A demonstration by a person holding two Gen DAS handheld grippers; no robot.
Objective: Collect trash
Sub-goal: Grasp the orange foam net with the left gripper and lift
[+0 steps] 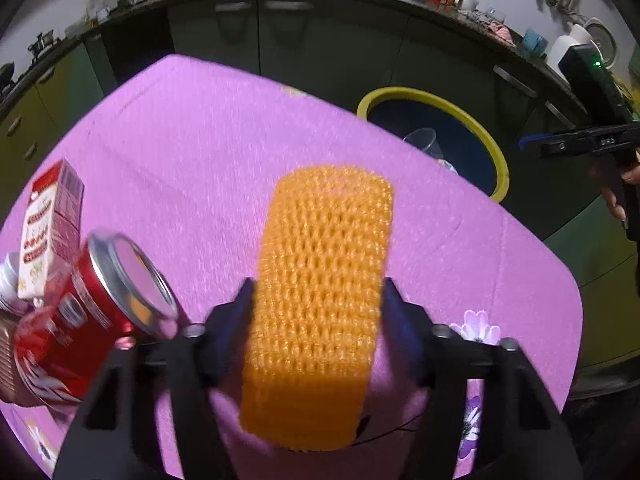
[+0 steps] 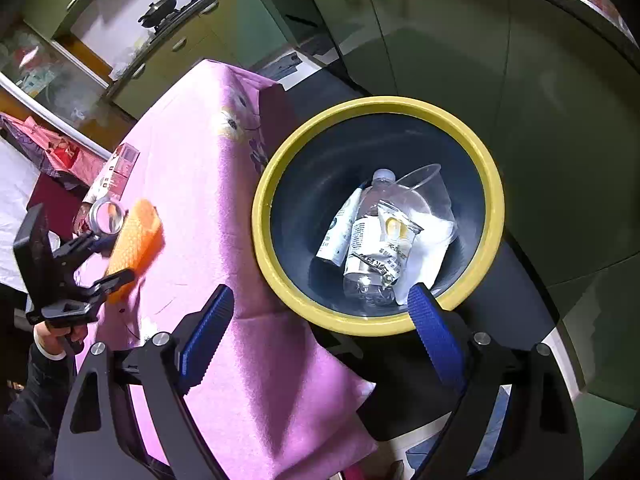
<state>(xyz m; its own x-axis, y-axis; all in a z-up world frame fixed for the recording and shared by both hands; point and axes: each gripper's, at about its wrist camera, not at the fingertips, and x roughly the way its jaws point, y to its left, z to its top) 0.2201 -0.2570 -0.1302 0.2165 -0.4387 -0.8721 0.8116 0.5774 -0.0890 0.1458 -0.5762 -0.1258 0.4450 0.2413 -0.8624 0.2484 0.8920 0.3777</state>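
— What does the left wrist camera show?

— The left gripper (image 1: 318, 300) has its two black fingers against the sides of an orange foam net sleeve (image 1: 320, 280) that lies on the pink tablecloth (image 1: 180, 140). The jaws sit partly closed, pinching the sleeve. At nine o'clock of it a red can (image 1: 92, 312) lies tipped, silver rim towards the camera, with a red-and-white carton (image 1: 50, 232) just behind. At two o'clock stands the yellow-rimmed bin (image 1: 496, 152), off the table's edge, and at three o'clock the right gripper shows side-on in a hand.

— And the right wrist camera?

— The right gripper (image 2: 320, 332) hangs over the near rim of the bin (image 2: 280, 168), its blue-padded jaws spread wide with nothing between them. Inside the bin lie a clear plastic bottle (image 2: 372, 248), a clear cup (image 2: 428, 188), a white tube (image 2: 340, 232) and a small packet (image 2: 396, 228). At nine o'clock the left gripper clasps the orange sleeve on the cloth, the can just beyond it.
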